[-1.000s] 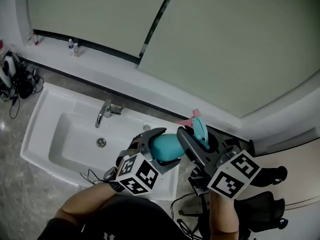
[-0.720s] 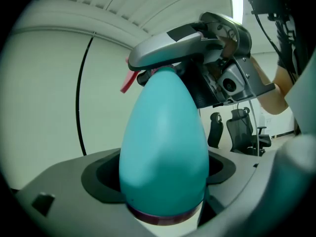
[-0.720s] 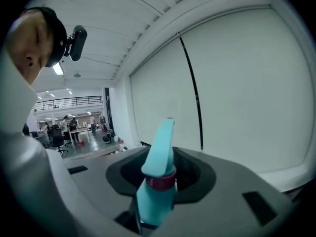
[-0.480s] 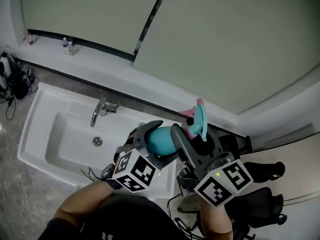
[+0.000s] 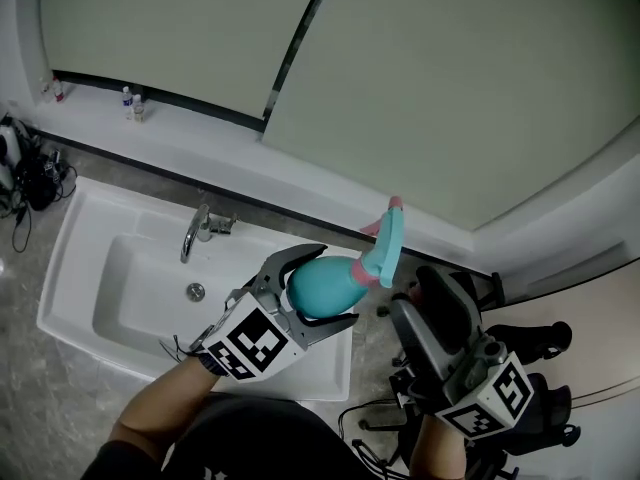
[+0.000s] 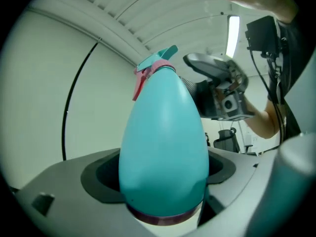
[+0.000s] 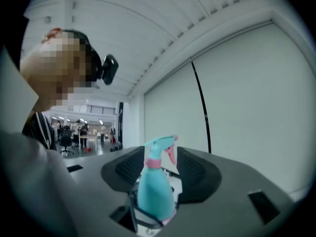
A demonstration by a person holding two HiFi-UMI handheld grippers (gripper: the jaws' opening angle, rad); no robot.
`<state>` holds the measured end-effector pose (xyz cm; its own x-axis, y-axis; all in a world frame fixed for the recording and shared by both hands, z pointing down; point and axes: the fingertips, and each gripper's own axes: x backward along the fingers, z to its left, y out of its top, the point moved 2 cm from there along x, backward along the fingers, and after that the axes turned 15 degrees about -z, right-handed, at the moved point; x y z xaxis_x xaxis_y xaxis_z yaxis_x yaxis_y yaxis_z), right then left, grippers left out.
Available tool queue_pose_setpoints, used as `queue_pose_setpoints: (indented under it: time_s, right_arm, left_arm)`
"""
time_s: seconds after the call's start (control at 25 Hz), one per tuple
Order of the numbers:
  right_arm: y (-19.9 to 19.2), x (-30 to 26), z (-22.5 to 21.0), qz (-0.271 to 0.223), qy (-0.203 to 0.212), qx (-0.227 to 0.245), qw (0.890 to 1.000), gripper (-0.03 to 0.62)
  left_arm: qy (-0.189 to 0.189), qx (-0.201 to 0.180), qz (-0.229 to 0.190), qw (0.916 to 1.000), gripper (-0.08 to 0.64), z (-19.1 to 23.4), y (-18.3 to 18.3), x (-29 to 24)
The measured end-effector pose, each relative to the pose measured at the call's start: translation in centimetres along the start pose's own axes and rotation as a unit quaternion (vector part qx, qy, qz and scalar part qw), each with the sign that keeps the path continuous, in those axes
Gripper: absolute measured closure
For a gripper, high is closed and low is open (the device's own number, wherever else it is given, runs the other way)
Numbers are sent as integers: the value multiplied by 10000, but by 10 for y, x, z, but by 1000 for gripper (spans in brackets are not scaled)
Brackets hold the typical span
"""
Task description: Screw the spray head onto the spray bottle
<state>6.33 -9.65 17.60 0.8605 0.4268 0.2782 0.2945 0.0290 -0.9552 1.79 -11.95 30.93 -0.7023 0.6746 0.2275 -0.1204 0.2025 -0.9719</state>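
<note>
Near the sink (image 5: 80,258), left fingers (image 5: 300,258) pinch the bottle (image 5: 325,286); right fingers (image 5: 447,313), just spreading, empty.

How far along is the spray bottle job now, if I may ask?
Looks done: the spray head sits on the neck of the bottle. In hand: the left gripper clamps the bottle; the right gripper has just been opening its jaws, empty. Left: perhaps a tightness check.

Spray bottle (image 5: 325,286) right of faucet (image 5: 195,233)

Left gripper (image 5: 320,288) was clamped level around the spray bottle (image 5: 338,276); right gripper (image 5: 412,293) hung just beside, its jaws just opening, nothing between them.
</note>
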Motion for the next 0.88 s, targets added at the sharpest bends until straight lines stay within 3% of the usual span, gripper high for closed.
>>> queue_pose_setpoints:
  time_s: [0.08, 0.12, 0.16, 0.24, 0.36, 0.44, 0.48, 0.64, 0.72, 0.8, 0.88]
  right_arm:
    - [22, 11, -15, -615, 834, -774, 9916, 394]
    - [28, 13, -24, -830, 1412, -1432, 9760, 394]
    - [31, 12, -31, -983, 1954, -2078, 9534, 394]
    - [30, 3, -38, -1082, 2749, -2860, 9116, 352]
    - [23, -10, -16, -905, 3800, -3117, 8662, 267]
    - [26, -13, 13, -821, 4454, -3067, 8372, 264]
    - [27, -15, 25, -755, 4678, -2987, 8284, 264]
    - [27, -20, 60, -225, 5272, -2451, 8133, 266]
    - [24, -18, 68, 21, 5364, -2127, 8167, 311]
    - [22, -18, 69, 157, 5334, -1901, 8241, 424]
    - [20, -18, 69, 286, 5314, -1784, 8276, 431]
  left_arm:
    - [-447, 142, -129, 9988, 129, -10, 9, 3]
    - [-718, 239, -206, 9969, 129, -17, 14, 4]
    - [-1012, 350, -286, 9938, 129, -26, 20, 6]
    - [-1613, 596, -435, 9841, 129, -46, 33, 8]
    - [-2335, 989, -544, 9658, 129, -73, 47, 8]
    - [-2673, 1303, -619, 9528, 129, -86, 53, 9]
    - [-2805, 1443, -657, 9467, 129, -91, 55, 10]
    - [-3097, 1778, -860, 9301, 129, -98, 58, 9]
    - [-3163, 1905, -874, 9252, 129, -99, 58, 10]
    - [-3225, 1980, -888, 9214, 129, -98, 57, 10]
    - [-3275, 2020, -903, 9186, 129, -98, 55, 11]
